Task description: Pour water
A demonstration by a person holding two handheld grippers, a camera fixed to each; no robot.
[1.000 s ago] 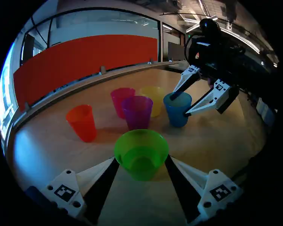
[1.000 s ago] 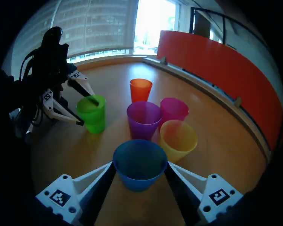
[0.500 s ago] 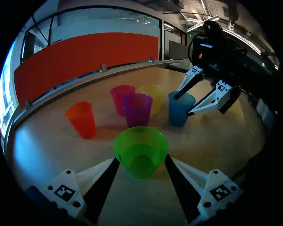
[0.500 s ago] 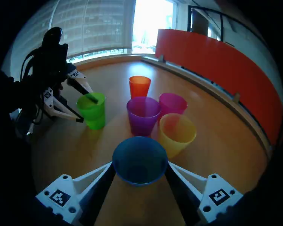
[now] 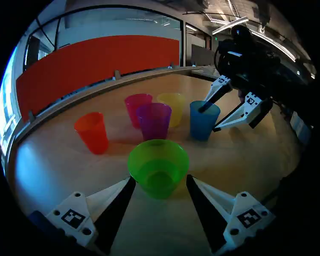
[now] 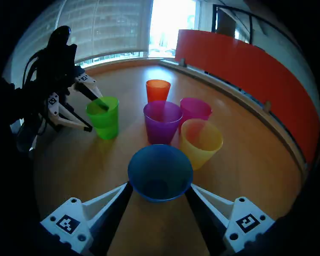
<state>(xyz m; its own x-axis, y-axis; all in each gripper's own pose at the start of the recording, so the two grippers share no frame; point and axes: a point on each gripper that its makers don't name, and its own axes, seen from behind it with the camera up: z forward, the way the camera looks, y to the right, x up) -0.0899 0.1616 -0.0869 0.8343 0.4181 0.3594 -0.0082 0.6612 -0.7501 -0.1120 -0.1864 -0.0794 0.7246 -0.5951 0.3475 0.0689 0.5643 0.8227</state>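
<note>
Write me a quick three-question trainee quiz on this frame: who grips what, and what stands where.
1. Multiple choice: what colour is the cup between the fingers of the left hand-held gripper? A orange, B green, C yellow.
2. True or false: the right hand-held gripper is closed on the purple cup.
3. Fill in: in the right gripper view, the ____ cup stands just to the right of the gripped one.

Key
1. B: the green cup.
2. False: it grips the blue cup.
3. Yellow: the yellow cup.
</note>
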